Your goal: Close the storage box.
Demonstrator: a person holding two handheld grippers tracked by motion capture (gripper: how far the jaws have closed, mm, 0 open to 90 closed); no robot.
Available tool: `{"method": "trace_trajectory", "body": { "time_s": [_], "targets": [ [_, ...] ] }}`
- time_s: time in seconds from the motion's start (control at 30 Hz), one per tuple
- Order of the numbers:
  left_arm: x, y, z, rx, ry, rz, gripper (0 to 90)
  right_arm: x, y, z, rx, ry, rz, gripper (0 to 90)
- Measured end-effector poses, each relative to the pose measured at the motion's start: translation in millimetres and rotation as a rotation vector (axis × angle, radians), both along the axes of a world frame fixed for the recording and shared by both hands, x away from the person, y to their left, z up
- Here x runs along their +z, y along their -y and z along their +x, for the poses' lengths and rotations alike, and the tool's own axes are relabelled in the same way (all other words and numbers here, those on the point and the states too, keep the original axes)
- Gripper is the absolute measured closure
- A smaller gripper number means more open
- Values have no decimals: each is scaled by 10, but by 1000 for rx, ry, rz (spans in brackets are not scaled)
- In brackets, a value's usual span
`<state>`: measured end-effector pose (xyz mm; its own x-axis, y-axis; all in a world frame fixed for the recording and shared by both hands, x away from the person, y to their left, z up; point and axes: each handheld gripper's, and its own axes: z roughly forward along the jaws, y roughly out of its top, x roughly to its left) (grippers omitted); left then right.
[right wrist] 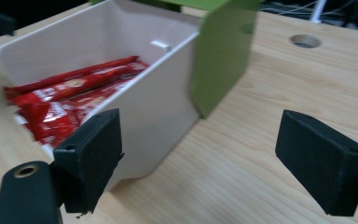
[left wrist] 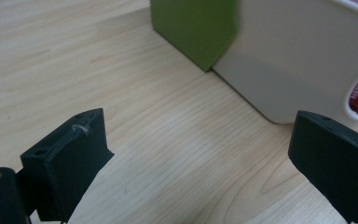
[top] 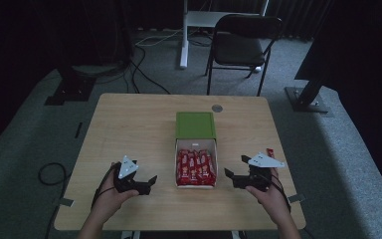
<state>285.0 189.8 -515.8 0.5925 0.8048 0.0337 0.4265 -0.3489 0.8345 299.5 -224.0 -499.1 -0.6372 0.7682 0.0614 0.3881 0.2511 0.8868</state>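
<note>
High view: a white drawer [top: 196, 144] filled with red snack packets [top: 195, 168] is shown pulled out of its green sleeve [top: 195, 125] at the middle of the table [top: 129, 124]. The left gripper [top: 146, 185] is held just left of the drawer and the right gripper [top: 231, 178] just right of it. Both sets of jaws are spread wide and nothing is gripped.

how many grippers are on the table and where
2. The left gripper sits left of the white drawer of red packets; the right gripper sits to its right. Both open, holding nothing.
</note>
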Motion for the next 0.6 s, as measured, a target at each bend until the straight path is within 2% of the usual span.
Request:
{"method": "trace_trajectory", "body": {
  "time_s": [0.13, 0.33, 0.43, 0.6],
  "targets": [
    [45, 87, 14, -34, 14, -40, 53, -13, -59, -5, 36, -5, 6, 140],
    [84, 213, 28, -77, 28, -40, 52, -27, -123, -7, 77, -7, 13, 140],
    [103, 276, 33, -101, 39, -31, 52, -28, -149, -1, 88, -5, 16, 140],
    [110, 383, 51, -132, 51, -40, 52, -74, -189, 30, 90, -16, 17, 142]
  ]
}}
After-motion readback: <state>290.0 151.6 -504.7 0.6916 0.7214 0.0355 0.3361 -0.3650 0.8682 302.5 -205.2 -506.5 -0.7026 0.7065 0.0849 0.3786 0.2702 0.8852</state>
